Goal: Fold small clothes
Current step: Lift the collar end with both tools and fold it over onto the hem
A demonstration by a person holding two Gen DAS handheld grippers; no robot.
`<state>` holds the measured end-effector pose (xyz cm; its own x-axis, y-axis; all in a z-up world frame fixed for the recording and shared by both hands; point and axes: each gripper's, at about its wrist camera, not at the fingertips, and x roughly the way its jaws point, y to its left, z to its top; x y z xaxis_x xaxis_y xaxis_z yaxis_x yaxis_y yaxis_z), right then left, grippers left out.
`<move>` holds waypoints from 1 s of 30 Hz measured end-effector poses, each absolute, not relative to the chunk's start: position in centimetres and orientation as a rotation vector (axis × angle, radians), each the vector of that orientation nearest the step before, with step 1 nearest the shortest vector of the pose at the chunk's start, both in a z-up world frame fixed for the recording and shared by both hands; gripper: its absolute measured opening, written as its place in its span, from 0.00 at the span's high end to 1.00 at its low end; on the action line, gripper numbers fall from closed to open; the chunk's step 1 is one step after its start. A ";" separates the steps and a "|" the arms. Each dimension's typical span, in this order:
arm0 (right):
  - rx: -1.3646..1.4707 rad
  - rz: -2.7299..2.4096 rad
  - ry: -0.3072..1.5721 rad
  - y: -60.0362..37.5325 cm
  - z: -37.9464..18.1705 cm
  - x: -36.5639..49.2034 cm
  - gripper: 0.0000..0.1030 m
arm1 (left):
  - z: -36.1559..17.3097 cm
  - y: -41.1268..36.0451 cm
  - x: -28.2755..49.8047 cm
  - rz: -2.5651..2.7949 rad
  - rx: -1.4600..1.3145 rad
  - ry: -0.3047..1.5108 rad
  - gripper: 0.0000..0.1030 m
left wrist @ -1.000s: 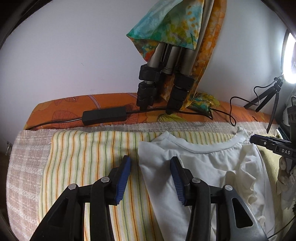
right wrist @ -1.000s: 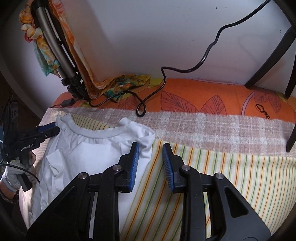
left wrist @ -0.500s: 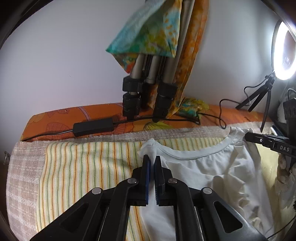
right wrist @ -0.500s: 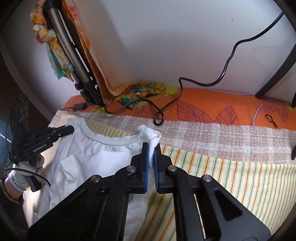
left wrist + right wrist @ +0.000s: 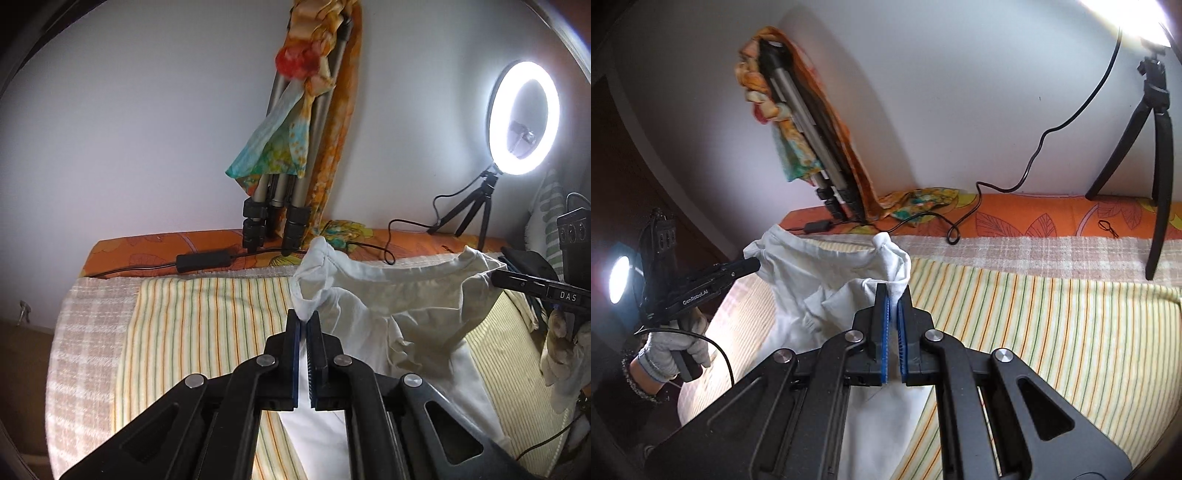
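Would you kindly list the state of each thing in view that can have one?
white shirt: both shoulder corners lifted, lower part lying on the striped cloth.
left gripper: shut on the shirt.
right gripper: shut on the shirt.
ring light: lit.
tripod: folded, leaning on the wall.

Both wrist cameras look closely along their jaws toward the wall, sharing the white shirt (image 5: 369,295) between them.
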<state>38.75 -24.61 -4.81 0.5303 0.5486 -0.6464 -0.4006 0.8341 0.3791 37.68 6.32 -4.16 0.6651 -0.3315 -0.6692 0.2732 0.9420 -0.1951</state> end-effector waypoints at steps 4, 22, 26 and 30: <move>0.191 0.583 0.829 -24.6 -3.5 35.3 0.95 | -2.8 6.7 34.0 -0.348 -0.056 0.751 1.00; 0.100 0.629 0.859 -23.8 -5.1 19.2 0.95 | -4.3 6.7 17.1 -0.369 0.031 0.788 1.00; 0.052 0.616 0.855 -23.9 -6.2 16.5 0.95 | -6.4 7.0 14.6 -0.365 0.040 0.835 1.00; -0.057 0.586 0.819 -23.6 -6.8 14.6 0.95 | -8.1 7.1 12.9 -0.359 0.059 0.880 1.00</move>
